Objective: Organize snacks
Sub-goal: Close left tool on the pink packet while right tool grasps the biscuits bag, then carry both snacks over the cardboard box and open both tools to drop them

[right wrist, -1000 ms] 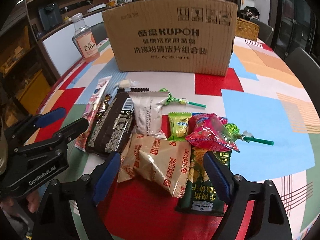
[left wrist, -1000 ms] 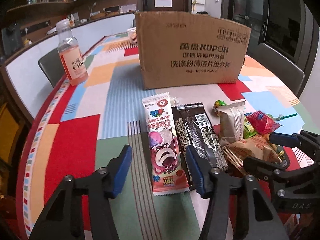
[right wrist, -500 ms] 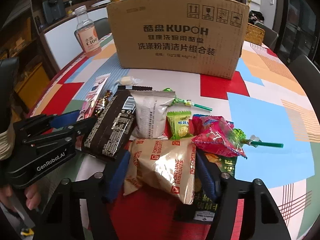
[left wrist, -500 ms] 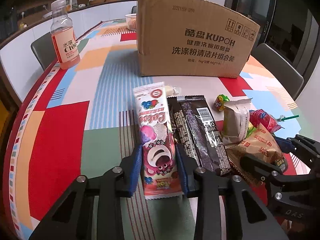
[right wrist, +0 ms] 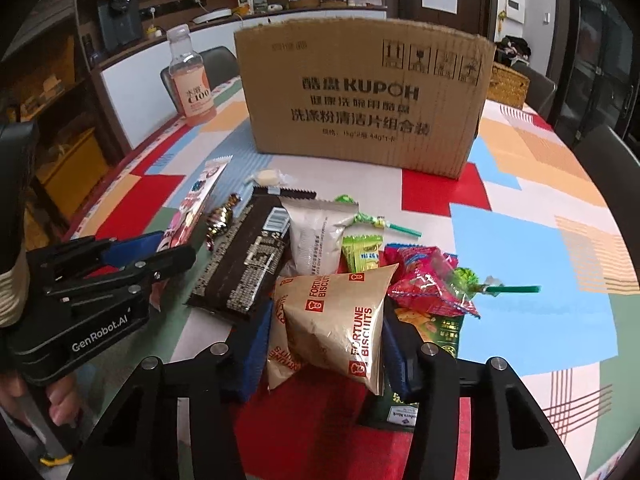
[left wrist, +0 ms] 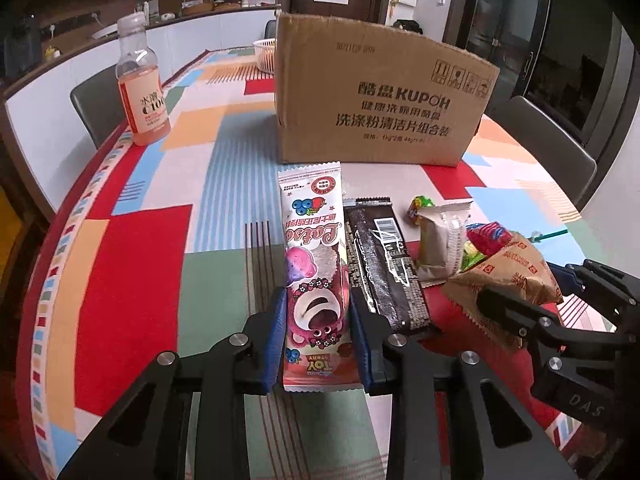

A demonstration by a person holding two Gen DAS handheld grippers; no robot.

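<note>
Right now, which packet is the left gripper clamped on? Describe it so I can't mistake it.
Start at the cardboard box; snacks lie in front of it. The left gripper pinches the leftmost one, a long pink wafer packet. Its pink bear and berries set it apart from the black bar alongside.

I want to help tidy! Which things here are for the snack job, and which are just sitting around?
For the job:
pink Lotso pack, in left claw
Fortune Biscuits bag, in right claw
black snack bar
cardboard box

Just sitting around:
drink bottle
white basket
</note>
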